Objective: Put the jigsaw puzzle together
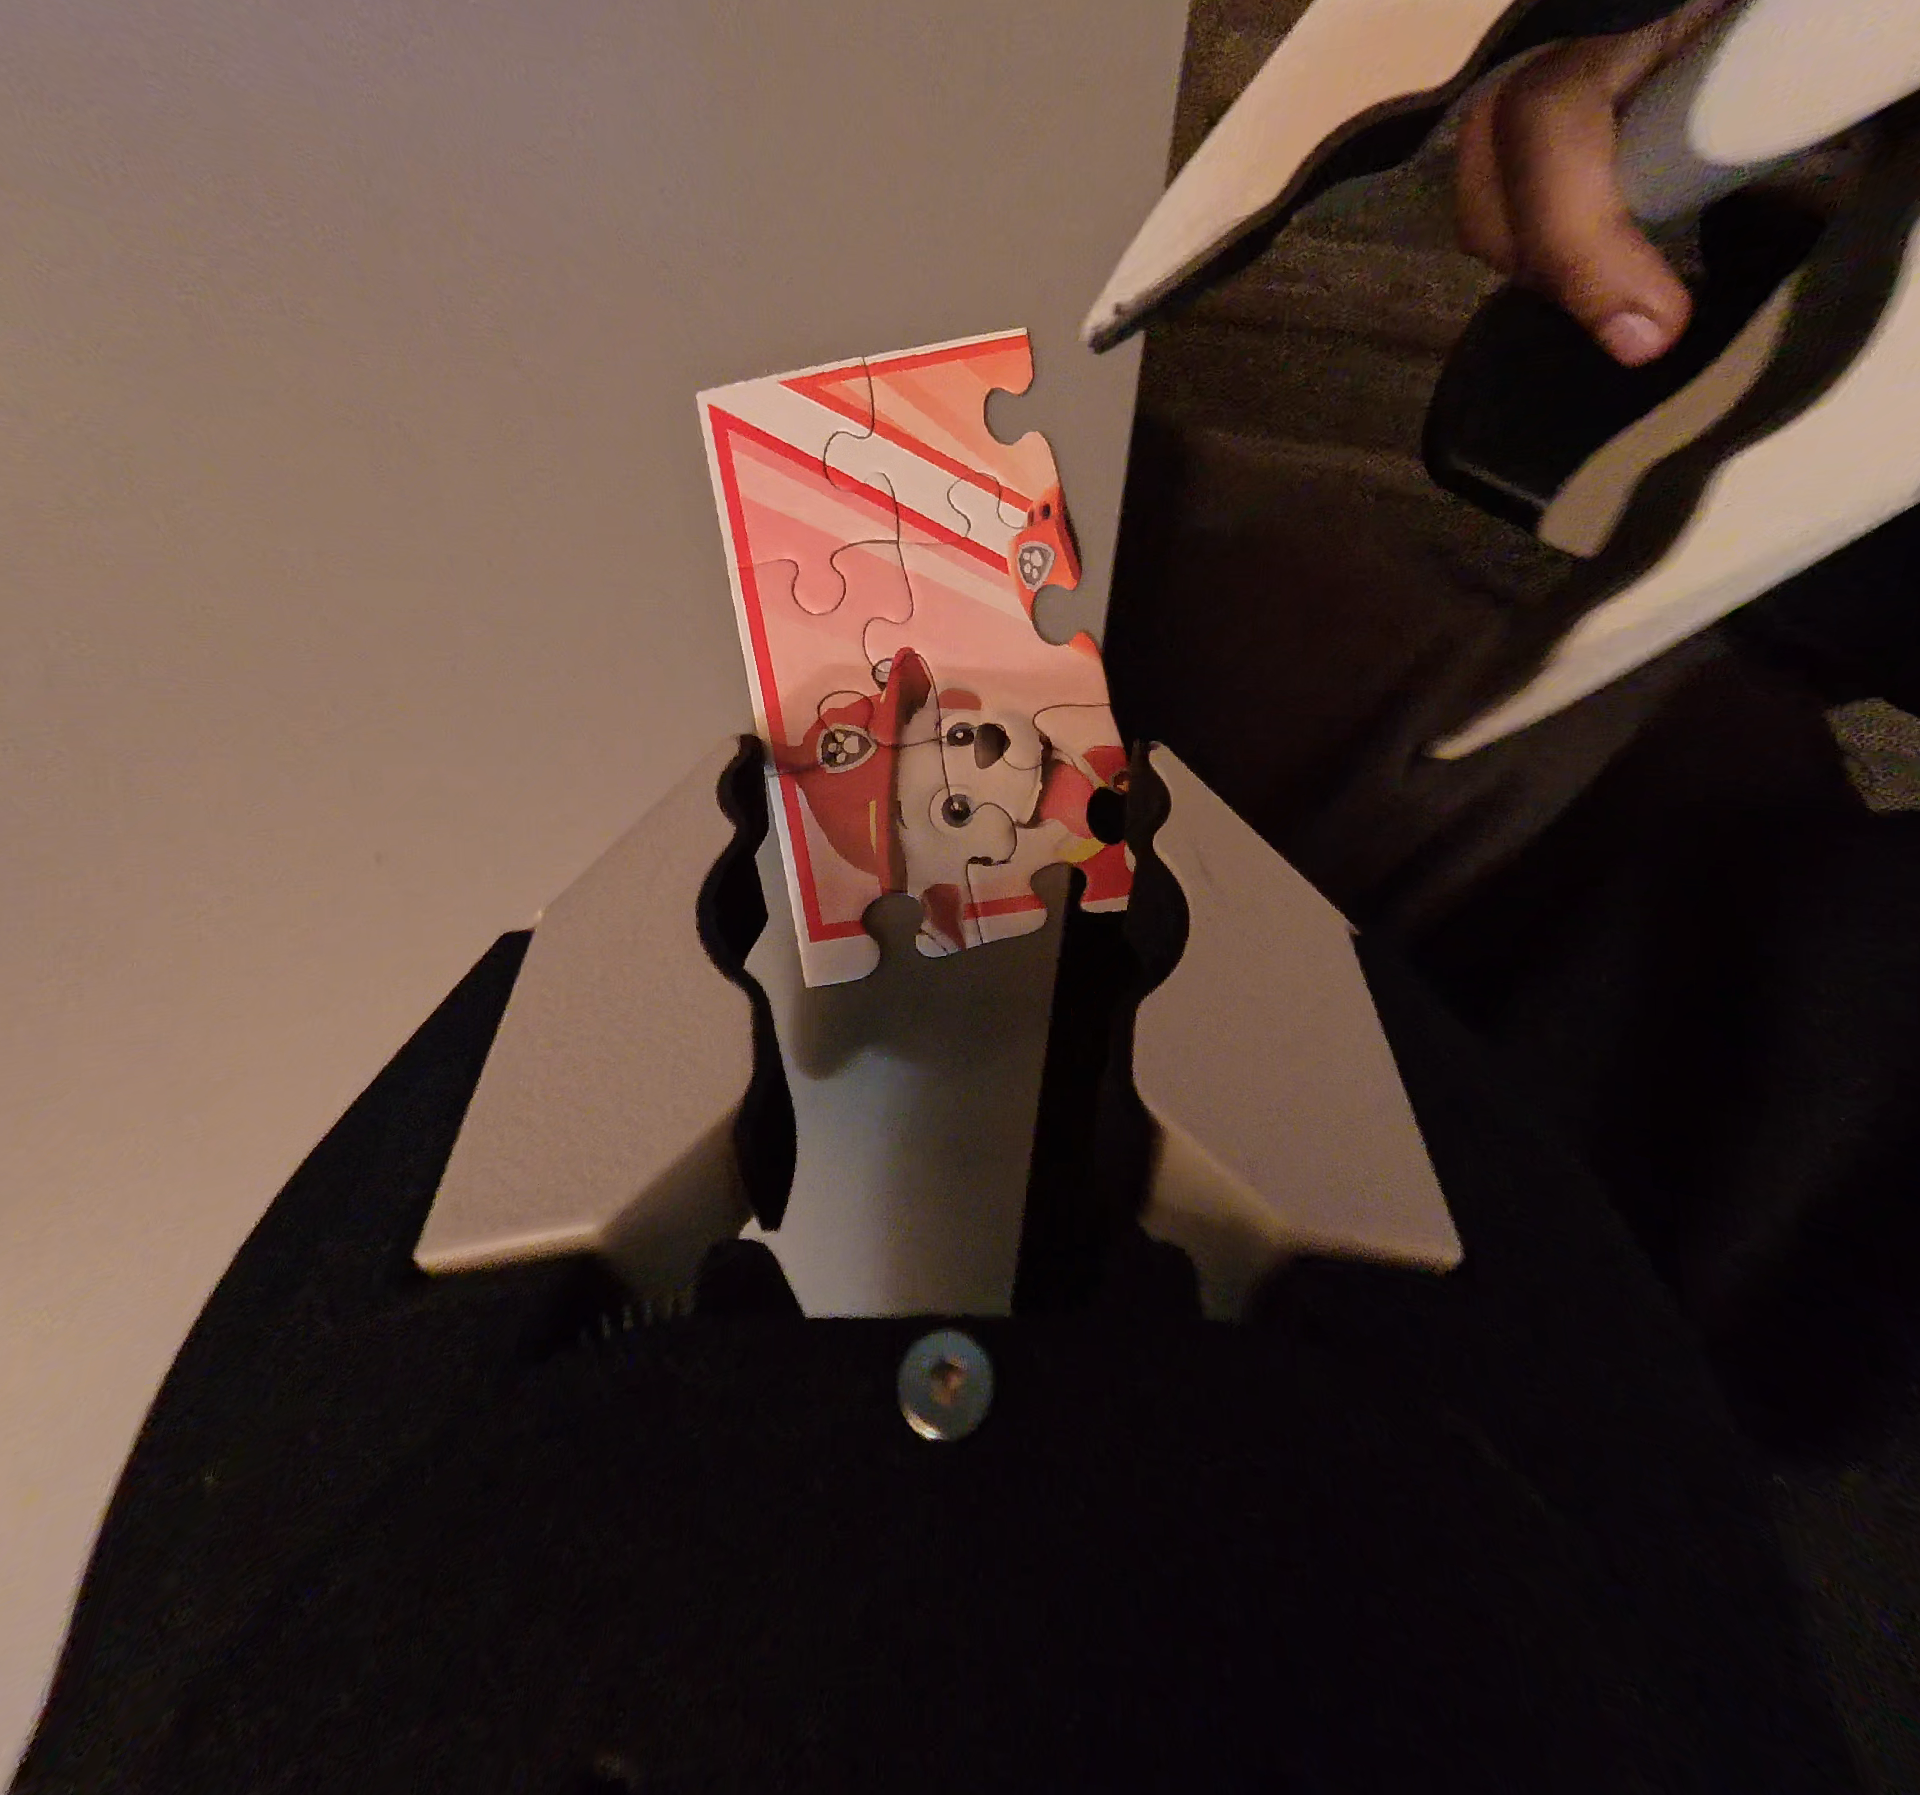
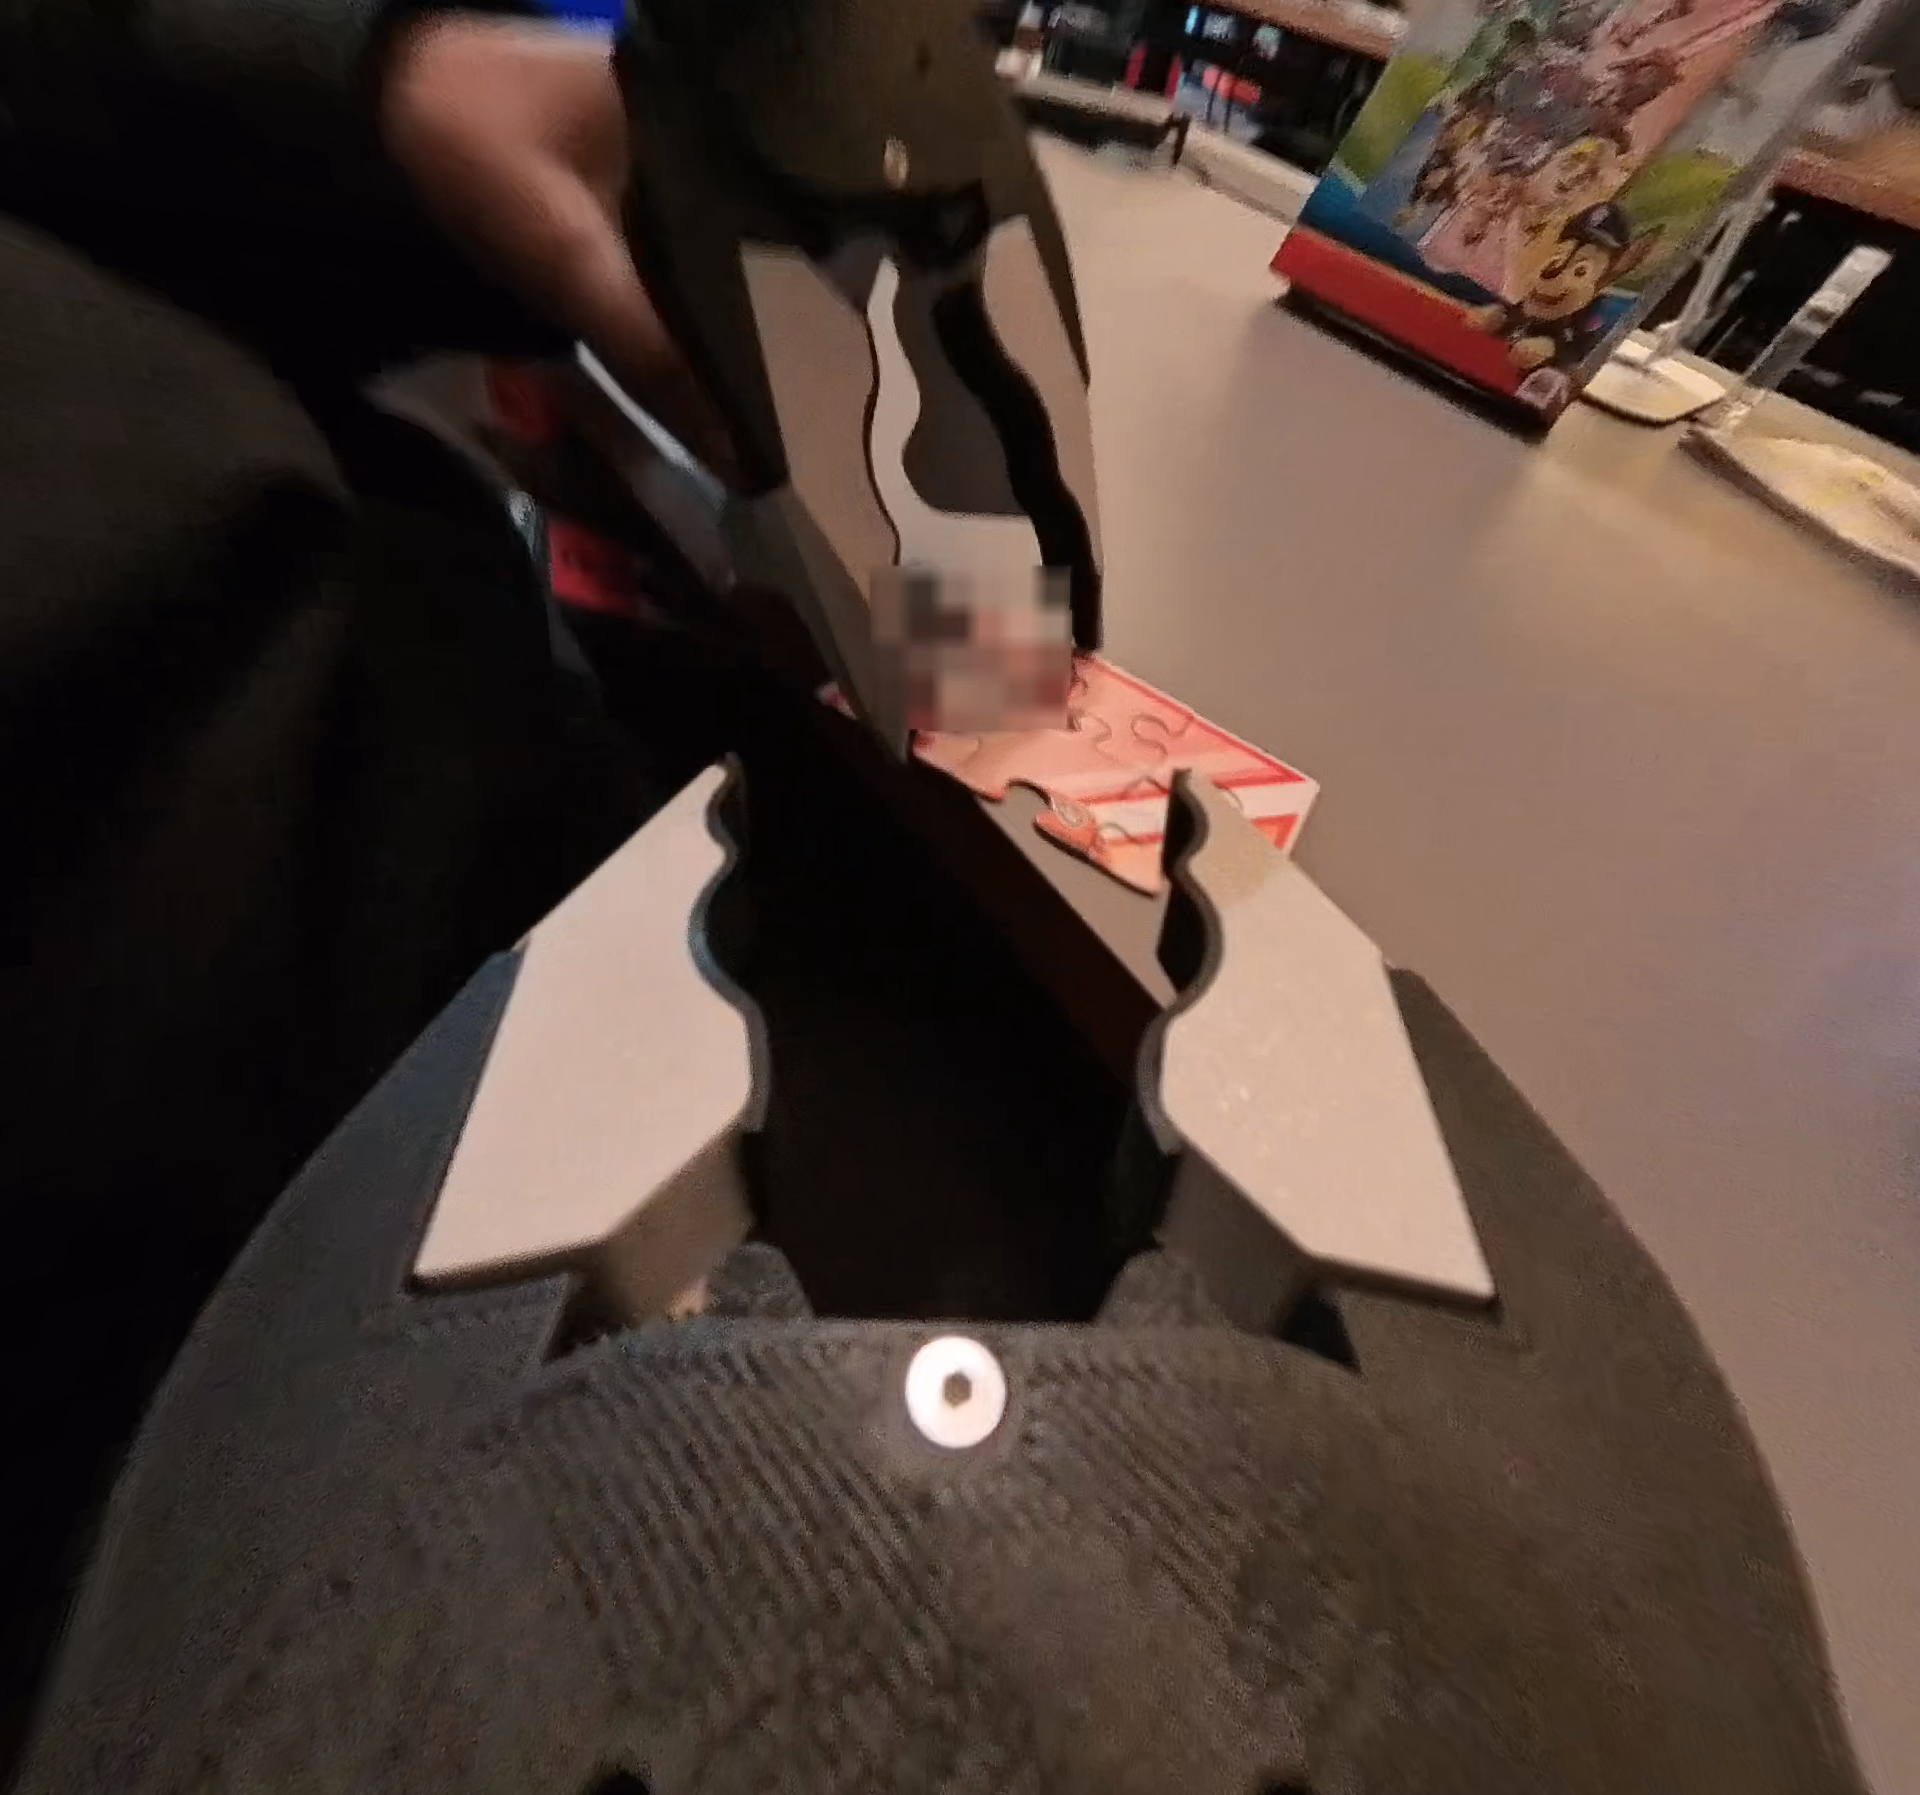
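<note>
A partly joined jigsaw section (image 1: 894, 623), red and pink with a cartoon dog, lies flat on the grey table (image 1: 416, 395) at its right edge. My left gripper (image 1: 945, 769) straddles the section's near end, with both pads against its two long sides. In the right wrist view the left gripper (image 2: 977, 675) stands tips-down on the same jigsaw section (image 2: 1195, 769). My right gripper (image 2: 956, 789) is wide open and empty, hovering over the table's edge just short of the section. It shows at the upper right of the left wrist view (image 1: 1278, 540), with a person's hand (image 1: 1558, 218) on it.
A colourful puzzle box (image 2: 1558, 135) stands upright at the far right of the table (image 2: 1507, 862). Flat pale things (image 2: 1808, 488) lie beside the box. A person's dark clothing (image 2: 208, 602) fills the left. The floor beyond the table edge (image 1: 1299, 550) is dark.
</note>
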